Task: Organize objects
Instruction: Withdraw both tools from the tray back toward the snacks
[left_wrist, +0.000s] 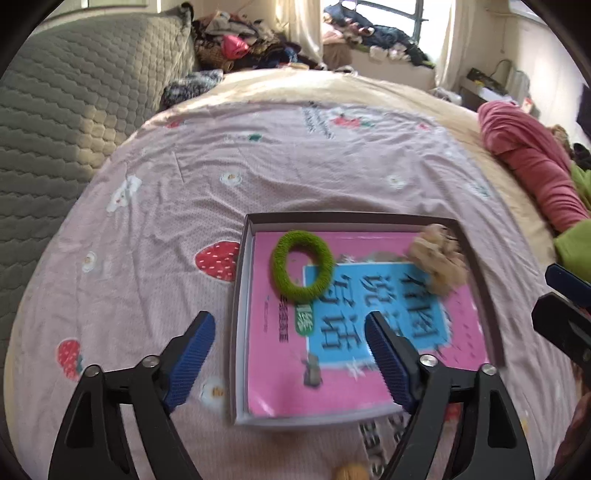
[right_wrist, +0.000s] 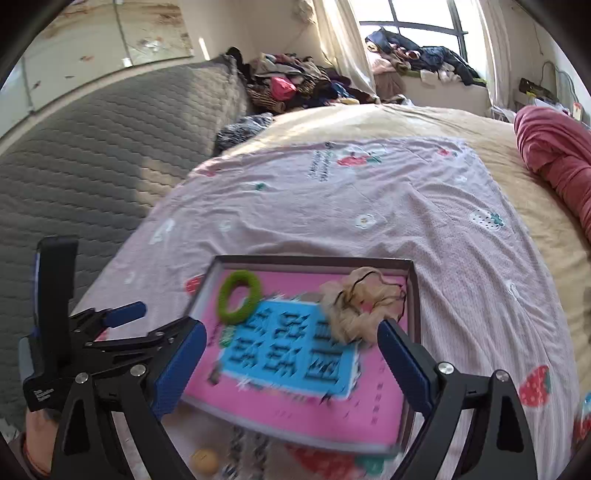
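Left gripper (left_wrist: 290, 360): jaws spread wide, nothing between the pads. Its left finger hangs over the pink strawberry-print sheet (left_wrist: 184, 177); its right finger overlaps the pink book (left_wrist: 332, 376) lying inside the shallow grey box (left_wrist: 238, 295). From this gripper, the green ring (left_wrist: 303, 266) lies at twelve o'clock, resting on the book near the box's far left corner. The beige scrunchie (left_wrist: 437, 258) lies at about one o'clock, in the far right corner of the box, its outline smeared by motion blur.

Right gripper (right_wrist: 291, 360): jaws likewise spread wide and empty, both fingers standing over the box (right_wrist: 413, 295). In the right wrist view the scrunchie (right_wrist: 354, 310), with a thin dark band across it, sits just beyond the right finger at one o'clock; whether finger and fabric touch cannot be told. The ring (right_wrist: 239, 297) lies at eleven o'clock. The left gripper (right_wrist: 122, 314) appears at nine o'clock with part of a hand (right_wrist: 37, 435) below it.

The book's (right_wrist: 295, 406) cover lettering is blurred. A small yellowish ball (right_wrist: 205, 460) at six o'clock is partly cut off. Piled clothes (right_wrist: 288, 85) fill the far background.
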